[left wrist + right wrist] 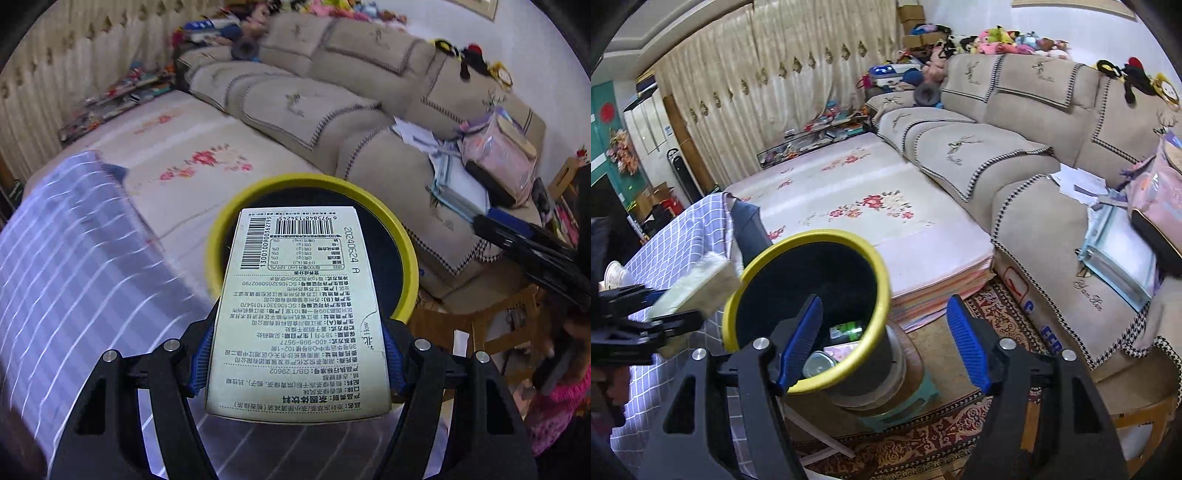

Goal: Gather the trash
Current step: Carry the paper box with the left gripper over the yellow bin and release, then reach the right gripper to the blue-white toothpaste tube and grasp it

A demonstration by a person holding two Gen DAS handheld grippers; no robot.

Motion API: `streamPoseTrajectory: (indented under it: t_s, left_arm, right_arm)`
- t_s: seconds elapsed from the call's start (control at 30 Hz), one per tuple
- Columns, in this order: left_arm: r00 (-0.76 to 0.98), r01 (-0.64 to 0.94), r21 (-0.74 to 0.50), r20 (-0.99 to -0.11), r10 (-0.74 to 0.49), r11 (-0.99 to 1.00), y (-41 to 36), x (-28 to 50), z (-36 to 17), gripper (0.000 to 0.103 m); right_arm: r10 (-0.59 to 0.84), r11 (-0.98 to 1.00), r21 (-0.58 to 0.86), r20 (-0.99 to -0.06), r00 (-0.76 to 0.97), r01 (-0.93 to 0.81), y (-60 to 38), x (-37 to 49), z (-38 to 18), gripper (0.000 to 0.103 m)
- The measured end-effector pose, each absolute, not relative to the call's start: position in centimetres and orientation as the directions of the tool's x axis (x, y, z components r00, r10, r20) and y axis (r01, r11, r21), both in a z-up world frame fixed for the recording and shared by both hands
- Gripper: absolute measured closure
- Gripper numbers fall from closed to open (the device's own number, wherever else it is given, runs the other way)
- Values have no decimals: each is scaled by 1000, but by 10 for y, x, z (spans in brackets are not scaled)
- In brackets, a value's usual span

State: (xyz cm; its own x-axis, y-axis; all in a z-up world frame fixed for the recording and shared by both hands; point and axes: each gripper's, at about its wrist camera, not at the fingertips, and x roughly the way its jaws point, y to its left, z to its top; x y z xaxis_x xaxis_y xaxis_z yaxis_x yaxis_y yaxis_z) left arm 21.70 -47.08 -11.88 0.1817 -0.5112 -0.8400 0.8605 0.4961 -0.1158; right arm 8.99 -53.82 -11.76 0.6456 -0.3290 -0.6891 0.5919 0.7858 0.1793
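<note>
My left claw is clamped across the near end of a light, crushable tea carton, its far end over the yellow-rimmed bin, so I squeeze gently, while my right claw gapes empty.

Floor: I see a patterned red rug covering it in front of the sofa.
On the rug: a small teal stool carrying the bin, and a stack of floral mats beside it.
Table: I see it left of the bin, under a checked cloth.
Sofa seat: papers, a clear folder, a pink bag.
</note>
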Motion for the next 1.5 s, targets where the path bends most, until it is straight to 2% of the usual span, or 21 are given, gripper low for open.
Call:
streamPoseTrajectory:
  t_s: [0.27, 0.37, 0.43, 0.63, 0.73, 0.97, 1.17, 1.5]
  left_arm:
    - [141, 860, -103, -893, -427, 500, -540, 239, -169, 32]
    - [144, 844, -111, -896, -421, 524, -546, 246, -178, 28]
    - [148, 840, -119, -888, -435, 529, -547, 247, -178, 24]
    - [223, 825, -110, -838, -498, 554, -513, 231, -139, 22]
    - [291, 792, -128, -781, -553, 597, -469, 217, -105, 14]
    - [455, 670, -158, -685, -569, 726, -350, 191, -61, 13]
    - [632, 465, -143, -637, -441, 873, -220, 162, -46, 11]
    - [762, 132, -158, -615, -202, 979, -53, 119, -42, 11]
  right_arm:
    - [-342, 761, 180, -704, 622, 623, -552, 80, -127, 36]
    - [-359, 753, 164, -709, 607, 637, -556, 78, -129, 36]
    - [-356, 752, 168, -711, 607, 637, -558, 78, -130, 35]
    - [-330, 772, 176, -709, 623, 610, -548, 84, -130, 35]
    - [-307, 791, 182, -709, 635, 584, -537, 92, -131, 35]
    - [-241, 849, 180, -705, 667, 497, -500, 116, -127, 34]
    - [-167, 907, 170, -692, 702, 384, -451, 142, -116, 33]
    - [70, 983, 170, -677, 733, 64, -315, 195, -100, 32]
